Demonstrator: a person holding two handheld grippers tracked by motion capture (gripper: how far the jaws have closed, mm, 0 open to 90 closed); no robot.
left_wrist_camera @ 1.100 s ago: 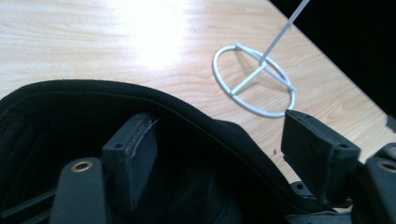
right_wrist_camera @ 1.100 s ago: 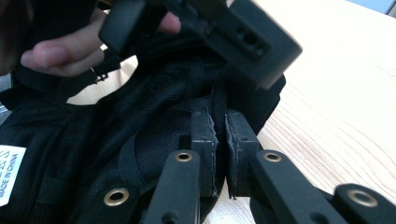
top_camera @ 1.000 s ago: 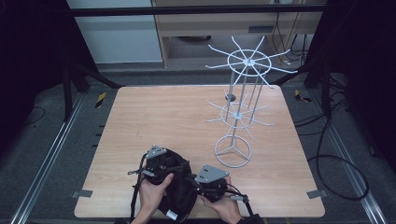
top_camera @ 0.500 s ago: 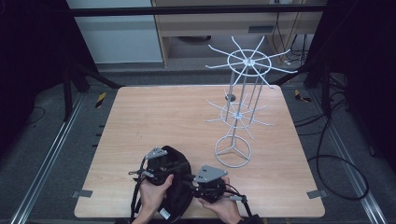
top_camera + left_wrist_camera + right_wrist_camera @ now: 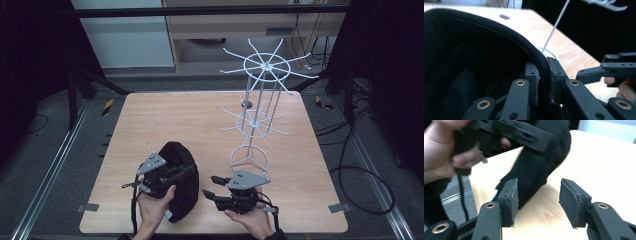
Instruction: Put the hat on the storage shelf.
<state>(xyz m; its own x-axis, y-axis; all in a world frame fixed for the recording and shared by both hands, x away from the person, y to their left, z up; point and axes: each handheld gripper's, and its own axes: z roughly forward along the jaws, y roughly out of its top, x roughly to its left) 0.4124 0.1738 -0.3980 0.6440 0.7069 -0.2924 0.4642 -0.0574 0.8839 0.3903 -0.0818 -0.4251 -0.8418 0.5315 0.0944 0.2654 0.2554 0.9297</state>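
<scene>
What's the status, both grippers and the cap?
Left gripper shut on cap rim. Right gripper open, empty, beside cap. Wire rack stands behind, clear of both.

From the high view the light falls evenly from above on the counter (image 5: 150,120), and the wood looks bright while the room all around its edges is very dark. The wire rack (image 5: 260,95) throws only faint, soft shadows. In the left gripper view the black cap (image 5: 469,55) is so dark its folds hardly show. In the right gripper view the hand (image 5: 441,150) and far counter edge look blurry.
</scene>
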